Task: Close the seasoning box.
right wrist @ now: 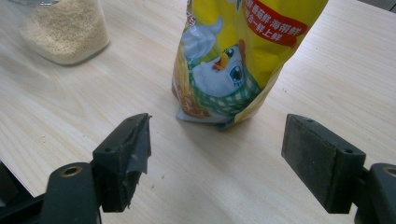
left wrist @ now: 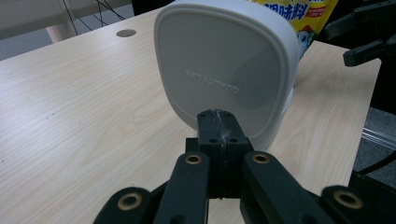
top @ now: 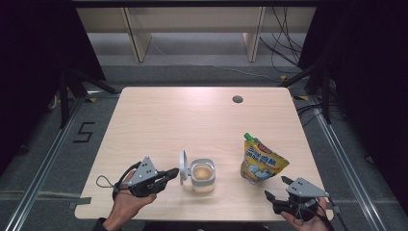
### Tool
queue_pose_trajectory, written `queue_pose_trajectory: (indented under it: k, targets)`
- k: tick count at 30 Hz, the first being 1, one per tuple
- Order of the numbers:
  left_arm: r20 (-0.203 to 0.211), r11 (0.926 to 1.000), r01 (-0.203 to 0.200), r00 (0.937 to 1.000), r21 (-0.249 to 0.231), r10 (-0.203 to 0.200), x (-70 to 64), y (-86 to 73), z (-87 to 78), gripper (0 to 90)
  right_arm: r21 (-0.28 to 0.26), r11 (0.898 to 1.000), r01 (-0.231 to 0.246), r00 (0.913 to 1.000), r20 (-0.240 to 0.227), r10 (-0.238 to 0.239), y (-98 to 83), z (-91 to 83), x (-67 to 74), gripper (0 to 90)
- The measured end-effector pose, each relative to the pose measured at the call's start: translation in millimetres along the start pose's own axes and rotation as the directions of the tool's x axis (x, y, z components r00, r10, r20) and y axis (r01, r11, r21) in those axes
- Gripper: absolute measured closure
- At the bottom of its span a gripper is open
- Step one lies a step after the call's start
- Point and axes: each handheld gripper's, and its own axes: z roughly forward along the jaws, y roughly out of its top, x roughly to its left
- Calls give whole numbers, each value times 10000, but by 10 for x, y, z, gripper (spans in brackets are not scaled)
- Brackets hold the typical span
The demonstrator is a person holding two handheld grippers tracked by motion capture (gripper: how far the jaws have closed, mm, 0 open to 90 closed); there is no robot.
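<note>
Left gripper (top: 174, 173) just left of jar (top: 203, 176), jaws closed tight together, nothing clamped between; tips touching or nearly touching the flipped-up white lid (left wrist: 226, 70), exact contact hard to tell. Right gripper (right wrist: 215, 149) near the table's (top: 159, 120) front edge, right of jar, jaws spread wide and empty, aimed at pouch (right wrist: 233, 60).

Jar near front edge, roughly centred: clear, rigid, smooth-walled, likely slippery, part full of pale grains, so fairly weighty and spillable while open. Best taken across the body, low down; lid hinged, light, better nudged than pinched.

Pouch just right of jar: soft, crinkly, standing with a lean, easily toppled.

Beyond jar, wide bare tabletop toward a small hole (top: 237, 99) near the far edge.
</note>
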Motion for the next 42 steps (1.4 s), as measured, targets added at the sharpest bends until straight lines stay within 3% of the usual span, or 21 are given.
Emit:
queue_pose_trajectory:
  k: [12,14,15,18,19,24,28,29,31,32,33,34,35,37,42]
  targets:
    - [160,9998,-213,9996,52,212,-35,90,63,891,-17,10000,2,10000,23,-2,1,0,-1,249]
    - [106,10000,-22,9999,-4,22,-53,93,73,891,29,10000,41,10000,6,-41,3,2,0,250]
    - [145,9997,-243,9996,1,243,-43,101,76,891,28,10000,35,10000,47,-35,3,2,5,249]
    - [222,9998,-170,9996,-54,171,-57,110,97,891,42,10000,18,10000,14,-18,6,2,11,249]
    - [247,9994,-347,9991,-15,347,-53,118,103,890,36,10000,18,10000,16,-18,7,2,11,249]
    - [277,9997,-238,9993,75,236,-88,116,139,891,60,9999,119,9998,180,-120,9,-2,11,249]
    - [421,9994,-325,9986,85,321,-108,124,176,890,147,9999,-40,10000,-45,41,9,8,33,249]
    - [418,9994,-329,9986,118,324,-115,126,184,891,292,9991,-298,9996,-9,298,8,-2,59,249]
    - [467,9994,-330,9984,119,324,-125,131,205,891,162,9997,-167,9998,47,167,5,5,45,249]
    - [474,9992,-390,9981,124,384,-126,138,211,890,57,9999,159,9999,61,-160,6,15,18,249]
    - [461,9994,-321,9984,134,315,-131,142,216,891,104,9999,81,10000,-2,-81,5,17,22,249]
    - [459,9997,-231,9987,128,225,-136,144,218,890,267,9991,-315,9995,-31,316,2,6,55,249]
    - [500,9998,-196,9986,104,191,-133,146,218,890,57,10000,15,10000,62,-16,3,13,30,249]
    - [422,9995,-301,9987,98,297,-115,157,200,890,177,9996,-209,9998,-64,210,4,9,41,249]
    - [472,9999,-65,9989,-132,71,-86,177,151,875,125,9999,-65,10000,9,65,2,16,31,249]
